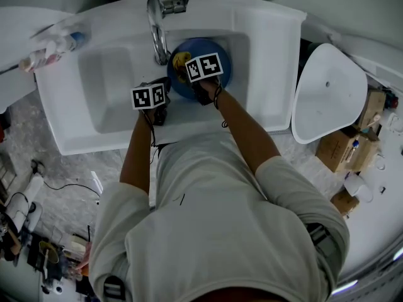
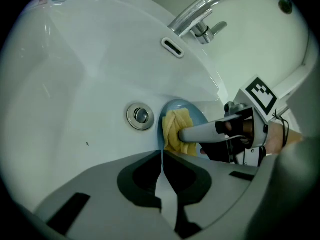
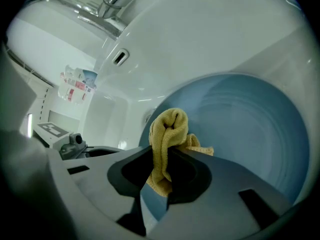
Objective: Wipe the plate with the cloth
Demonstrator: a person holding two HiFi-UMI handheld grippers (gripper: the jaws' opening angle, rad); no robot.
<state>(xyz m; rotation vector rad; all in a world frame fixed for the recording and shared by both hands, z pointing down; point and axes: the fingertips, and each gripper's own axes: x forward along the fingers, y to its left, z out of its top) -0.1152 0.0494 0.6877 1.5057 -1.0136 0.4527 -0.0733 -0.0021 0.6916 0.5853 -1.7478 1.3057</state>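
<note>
While the left tongs [image 2: 162, 154] clamp the plate [image 2: 198, 115] rim, the right tongs [image 3: 162, 151] pinch the cloth [image 3: 170, 129].

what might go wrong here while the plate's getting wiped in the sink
1. The left gripper seems to pinch only the thin rim of the plate, which is tilted in the sink. Wiping pressure could make it slip or swing.
2. The cloth is bunched, with only a small wad past the jaws of the right gripper, so the hard tips might scrape the plate.
3. The faucet hangs just over the plate, and a wide stroke may hit it.
</note>
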